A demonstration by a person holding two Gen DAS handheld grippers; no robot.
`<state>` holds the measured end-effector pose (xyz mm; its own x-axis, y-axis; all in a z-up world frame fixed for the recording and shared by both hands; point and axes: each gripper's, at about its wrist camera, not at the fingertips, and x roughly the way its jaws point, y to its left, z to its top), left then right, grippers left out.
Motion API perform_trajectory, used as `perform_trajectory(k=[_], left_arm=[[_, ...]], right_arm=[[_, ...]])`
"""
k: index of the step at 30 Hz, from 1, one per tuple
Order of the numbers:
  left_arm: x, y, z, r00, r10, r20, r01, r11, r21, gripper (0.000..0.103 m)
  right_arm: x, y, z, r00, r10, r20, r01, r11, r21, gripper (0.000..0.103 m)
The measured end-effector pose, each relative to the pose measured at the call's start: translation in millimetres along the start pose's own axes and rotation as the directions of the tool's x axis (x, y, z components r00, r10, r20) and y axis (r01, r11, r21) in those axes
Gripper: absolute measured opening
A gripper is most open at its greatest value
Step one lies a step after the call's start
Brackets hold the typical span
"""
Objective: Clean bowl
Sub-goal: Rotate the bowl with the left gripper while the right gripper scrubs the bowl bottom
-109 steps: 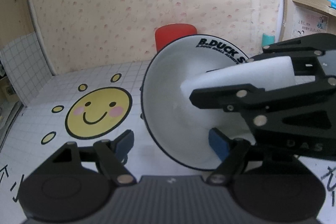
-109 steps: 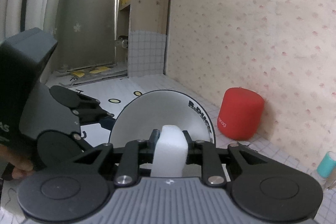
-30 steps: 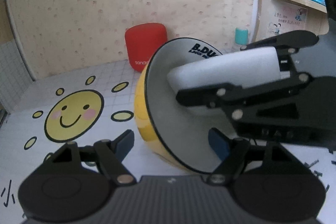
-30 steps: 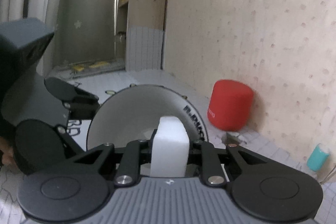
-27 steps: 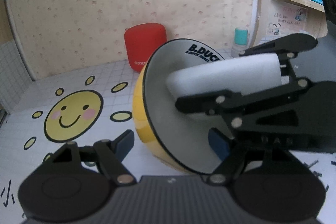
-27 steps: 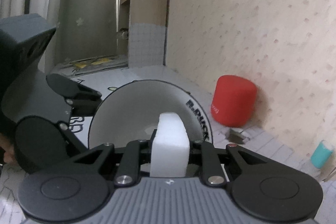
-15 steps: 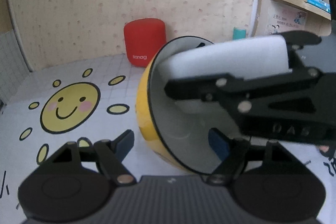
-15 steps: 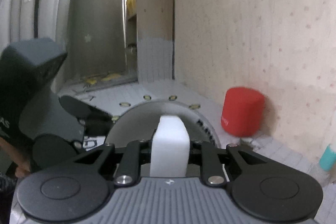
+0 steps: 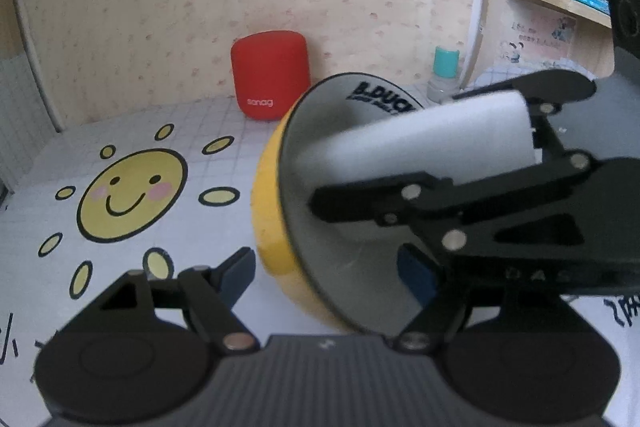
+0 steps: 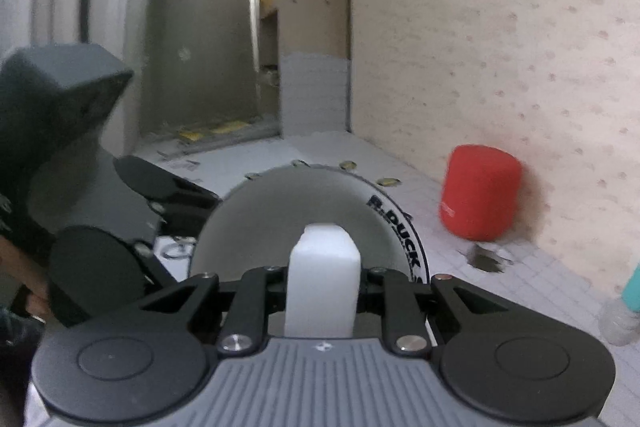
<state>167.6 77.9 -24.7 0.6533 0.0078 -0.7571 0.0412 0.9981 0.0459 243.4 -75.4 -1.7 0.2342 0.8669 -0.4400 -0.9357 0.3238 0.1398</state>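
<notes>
A white gridded counter is stretching toward speckled wallpaper. My left tool is gripping the tilted yellow bowl at its six o'clock rim. My right tool is clenching a white sponge inside the bowl.

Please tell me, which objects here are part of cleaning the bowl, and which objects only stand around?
Part of the job:
- bowl, yellow outside, tilted, between the left gripper's jaws
- white sponge, clamped in the right gripper, pushed into the bowl

Only standing around:
- red speaker by the wall
- teal-capped bottle
- sun picture on the table
</notes>
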Motion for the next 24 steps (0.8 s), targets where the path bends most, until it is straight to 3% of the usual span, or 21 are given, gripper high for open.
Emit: perform_trajectory(k=[3,7,13,19,24], left_arm=[[-1.5,-3.4,0.4,1.0,0.006,0.0,-0.006,1.0,0.014,0.077],[-2.6,-6.1,0.8,1.0,0.007,0.003,-0.007,1.0,0.01,0.077],[-3.5,-8.9,-1.2,1.0,0.012,0.014,-0.012,1.0,0.022,0.077],[-6.0,-9.5,-2.7,1.0,0.003,0.006,-0.003,0.999,0.032,0.077],[-8.9,-10.2,-4.4,1.0,0.004,0.004,-0.004,1.0,0.024,0.077]], right_arm=[[-4.4,-0.1,1.6,1.0,-0.02,0.019,0.02,1.0,-0.011,0.018],[-3.9,-5.2,-3.1,0.997,-0.078,-0.024,0.078,0.997,-0.021,0.018],[-0.3,-4.4,-6.8,0.998,-0.043,-0.05,0.042,0.999,-0.014,0.018],[-2.5,-1.6,-2.7,1.0,0.002,-0.007,-0.002,1.0,0.009,0.018],[-7.5,-1.2,-0.8,0.999,-0.032,0.004,0.032,0.999,-0.017,0.018]])
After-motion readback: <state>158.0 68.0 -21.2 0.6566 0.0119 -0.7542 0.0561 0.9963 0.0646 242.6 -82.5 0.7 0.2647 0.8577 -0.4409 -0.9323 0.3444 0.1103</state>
